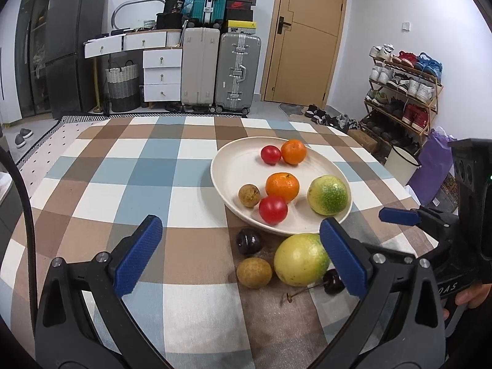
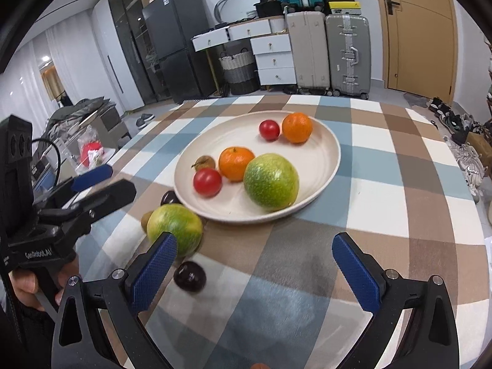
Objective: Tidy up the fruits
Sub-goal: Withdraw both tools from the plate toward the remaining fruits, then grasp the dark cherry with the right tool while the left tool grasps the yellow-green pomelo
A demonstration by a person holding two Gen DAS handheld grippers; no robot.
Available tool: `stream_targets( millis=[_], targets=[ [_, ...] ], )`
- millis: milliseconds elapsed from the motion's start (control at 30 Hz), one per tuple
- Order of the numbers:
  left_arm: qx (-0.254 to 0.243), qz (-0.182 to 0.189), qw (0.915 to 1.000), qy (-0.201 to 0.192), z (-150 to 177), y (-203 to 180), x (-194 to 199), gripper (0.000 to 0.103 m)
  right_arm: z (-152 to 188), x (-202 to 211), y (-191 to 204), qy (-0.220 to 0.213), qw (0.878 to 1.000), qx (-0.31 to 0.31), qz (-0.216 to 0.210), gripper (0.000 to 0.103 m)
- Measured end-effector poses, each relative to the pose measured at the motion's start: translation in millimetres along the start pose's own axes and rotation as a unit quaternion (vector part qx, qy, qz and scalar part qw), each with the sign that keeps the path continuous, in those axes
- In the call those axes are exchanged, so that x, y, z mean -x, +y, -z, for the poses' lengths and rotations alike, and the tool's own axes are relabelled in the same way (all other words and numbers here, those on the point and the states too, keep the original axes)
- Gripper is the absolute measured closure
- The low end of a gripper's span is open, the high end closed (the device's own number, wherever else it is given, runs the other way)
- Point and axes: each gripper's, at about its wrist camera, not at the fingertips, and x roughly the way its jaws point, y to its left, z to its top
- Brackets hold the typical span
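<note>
A cream plate (image 1: 233, 166) (image 2: 319, 160) holds two oranges (image 1: 282, 187) (image 1: 294, 152), two tomatoes (image 1: 273, 210) (image 1: 271, 154), a small brown fruit (image 1: 249, 195) and a green citrus (image 1: 327, 195) (image 2: 271, 181). On the cloth just in front of the plate lie a dark plum (image 1: 249, 241), a brown fruit (image 1: 254, 272), a yellow-green citrus (image 1: 299, 259) (image 2: 174, 227) and a stemmed cherry (image 1: 333, 281) (image 2: 189, 276). My left gripper (image 1: 241, 240) hovers open over these loose fruits. My right gripper (image 2: 255, 246) is open and empty, to the right of them.
A checked cloth (image 1: 147, 184) covers the table. Behind it stand suitcases (image 1: 221, 70), white drawers (image 1: 162, 73), a dark fridge (image 1: 70, 49) and a door (image 1: 304, 37). A shoe rack (image 1: 402, 92) is at the right. A hand (image 2: 24, 283) holds the left gripper's handle.
</note>
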Motion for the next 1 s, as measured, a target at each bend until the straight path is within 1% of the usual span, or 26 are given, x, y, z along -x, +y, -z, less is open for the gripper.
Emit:
stream_targets(
  millis=[200,300,367,467,633,667,733,833,933,1000],
  targets=[
    [-0.006,-0.016,0.9998,0.009,14,-3,8,0.001,12,-2,11,0.031,0.999,0.026,-0.019,0.001],
    [0.0,-0.013,0.9999,0.005,17,0,15,0.001,14,-6,17,0.042,0.998,0.038,-0.023,0.001],
    [-0.001,-0.007,0.9999,0.01,20,1,17,0.001,16,-8,20,0.048,0.998,0.043,-0.024,0.001],
    [-0.013,-0.001,0.9998,0.016,24,-2,22,0.001,17,-12,23,0.056,0.997,0.047,-0.027,0.001],
    [-0.03,-0.003,0.9994,0.018,26,-9,24,0.001,20,-17,28,0.068,0.996,0.055,-0.03,0.002],
    [-0.031,-0.003,0.9993,0.019,25,-10,24,0.001,20,-18,30,0.069,0.995,0.059,-0.033,0.003],
    [-0.034,-0.002,0.9992,0.02,26,-11,24,0.001,21,-19,34,0.072,0.995,0.065,-0.035,0.01],
    [-0.036,-0.003,0.9991,0.023,25,-12,23,0.001,23,-22,40,0.078,0.993,0.078,-0.031,0.014],
    [-0.036,0.006,0.999,0.025,25,-12,22,0.001,23,-22,44,0.077,0.993,0.09,-0.028,0.02],
    [-0.036,0.006,0.999,0.024,25,-12,22,0.001,23,-22,45,0.076,0.992,0.094,-0.025,0.025]
  ],
)
